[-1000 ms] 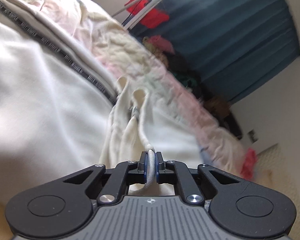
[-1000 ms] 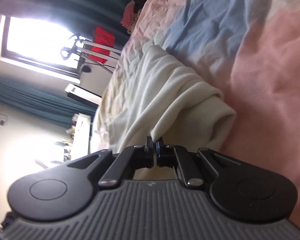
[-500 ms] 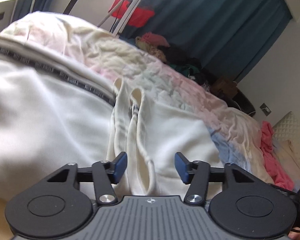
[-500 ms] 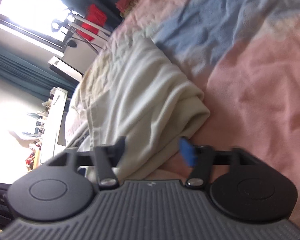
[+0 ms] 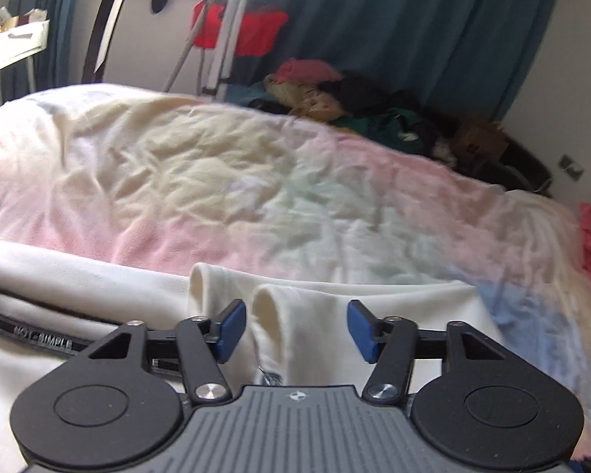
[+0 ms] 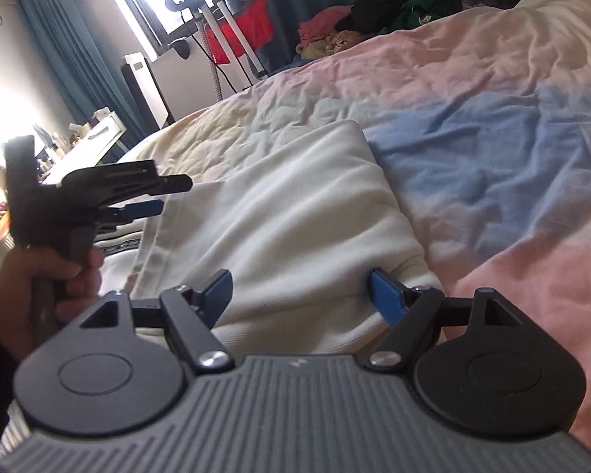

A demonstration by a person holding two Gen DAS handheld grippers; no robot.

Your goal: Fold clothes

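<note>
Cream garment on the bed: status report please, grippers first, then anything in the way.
Left gripper open, empty. Right gripper open, empty. Cream garment lies folded on the bedspread, both grippers over its near edge. Nothing in the way.

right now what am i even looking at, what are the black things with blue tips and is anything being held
There is no robot here. A person holds a hand tool in each hand, and each tool carries a camera looking out along its two blue-tipped fingers.

In the left tool's picture, the left gripper is open above a cream garment with a black lettered band. Nothing is pinched.

In the right tool's picture, the right gripper is also open, just over the folded edge of the same garment. That picture also shows the person's left hand holding the other tool.

The garment lies on a bed cover of pink, blue and cream patches. Behind the bed are a pile of clothes and dark teal curtains.
</note>
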